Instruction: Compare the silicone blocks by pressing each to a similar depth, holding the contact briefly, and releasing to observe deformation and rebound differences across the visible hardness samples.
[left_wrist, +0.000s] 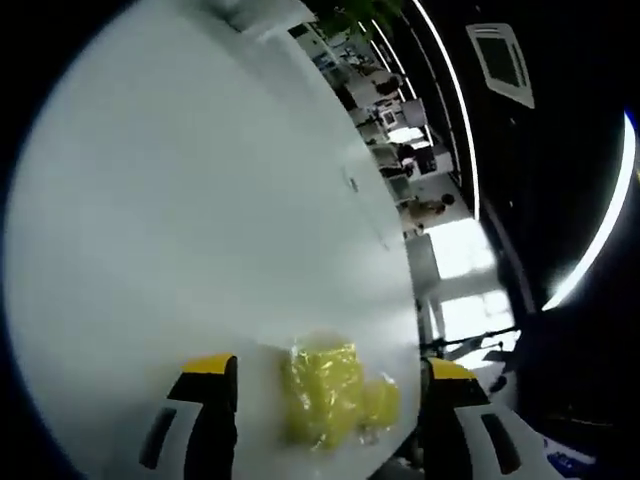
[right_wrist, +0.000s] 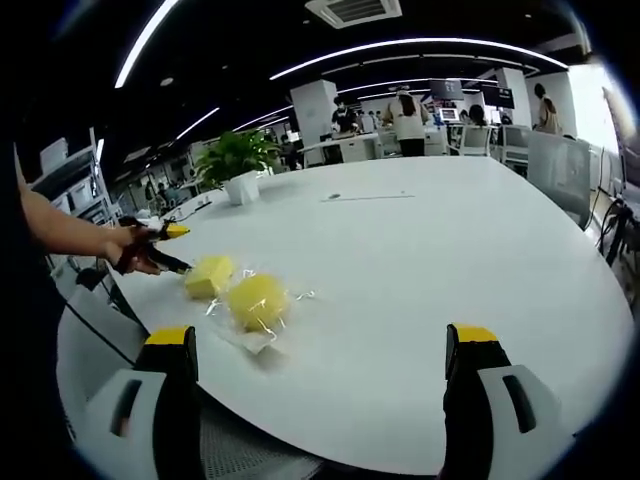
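Big open office, white table (right_wrist: 430, 260). Two yellow silicone blocks (right_wrist: 240, 290) in plastic wrap sit near the table's edge. Left gripper (left_wrist: 330, 400) spread around them, right gripper (right_wrist: 320, 370) released, well back. I'd press slow, same depth each.

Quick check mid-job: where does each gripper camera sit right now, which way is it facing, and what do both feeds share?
Left gripper view: rides the left gripper, rolled, close over the round white table, facing the yellow silicone blocks in clear wrap; its open jaws show.
Right gripper view: rides the right gripper, level at the table edge, facing across it to the office; its open jaws, the person's hand and the left gripper beside the blocks show.
Shared: table, blocks.
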